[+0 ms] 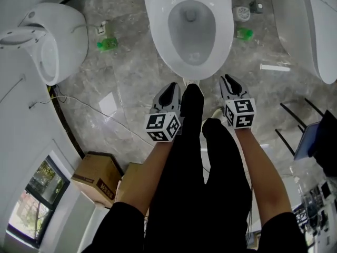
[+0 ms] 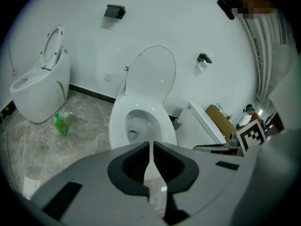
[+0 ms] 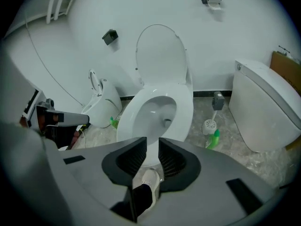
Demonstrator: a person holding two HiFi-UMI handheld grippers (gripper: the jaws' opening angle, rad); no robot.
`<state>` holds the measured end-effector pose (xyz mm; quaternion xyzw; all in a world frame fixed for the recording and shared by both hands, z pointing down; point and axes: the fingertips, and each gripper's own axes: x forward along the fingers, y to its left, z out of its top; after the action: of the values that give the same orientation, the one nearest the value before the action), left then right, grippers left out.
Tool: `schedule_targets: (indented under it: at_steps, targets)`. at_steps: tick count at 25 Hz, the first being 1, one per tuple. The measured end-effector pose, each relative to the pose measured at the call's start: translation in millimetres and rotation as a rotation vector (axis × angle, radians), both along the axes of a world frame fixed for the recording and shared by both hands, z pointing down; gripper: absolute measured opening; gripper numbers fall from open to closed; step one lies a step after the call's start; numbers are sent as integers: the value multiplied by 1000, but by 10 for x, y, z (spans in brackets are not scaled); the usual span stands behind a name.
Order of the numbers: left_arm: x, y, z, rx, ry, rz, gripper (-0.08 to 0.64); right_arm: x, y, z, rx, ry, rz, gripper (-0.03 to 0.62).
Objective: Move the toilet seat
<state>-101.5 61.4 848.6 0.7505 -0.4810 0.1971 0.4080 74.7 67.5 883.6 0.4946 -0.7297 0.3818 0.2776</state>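
Both grippers hover just before the bowl, left gripper pinched shut and empty, right gripper barely parted on nothing; the approach seems under way, and next the jaws must open to catch the seat, lying flat on it.

No word, number or brand could be read. A cardboard box on the floor carried dark print on its side, too small to make out. The marker cube of the left hand-held gripper and the marker cube of the right hand-held gripper each bore black-and-white square code patterns, without letters or digits.
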Motion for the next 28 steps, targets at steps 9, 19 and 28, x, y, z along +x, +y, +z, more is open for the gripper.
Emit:
schedule_targets:
  at_steps: [9, 19, 28]
  targets:
    - [-176, -51, 761, -93, 66, -84, 145, 105, -88, 717, -138, -79, 157, 227]
    - [-17, -160, 1365, -357, 295, -225, 293, 154, -362, 1250, -225, -221, 418, 267]
    - [-54, -116, 1585, -388, 259, -286, 285, 117, -357, 1499, -281, -259, 408, 270]
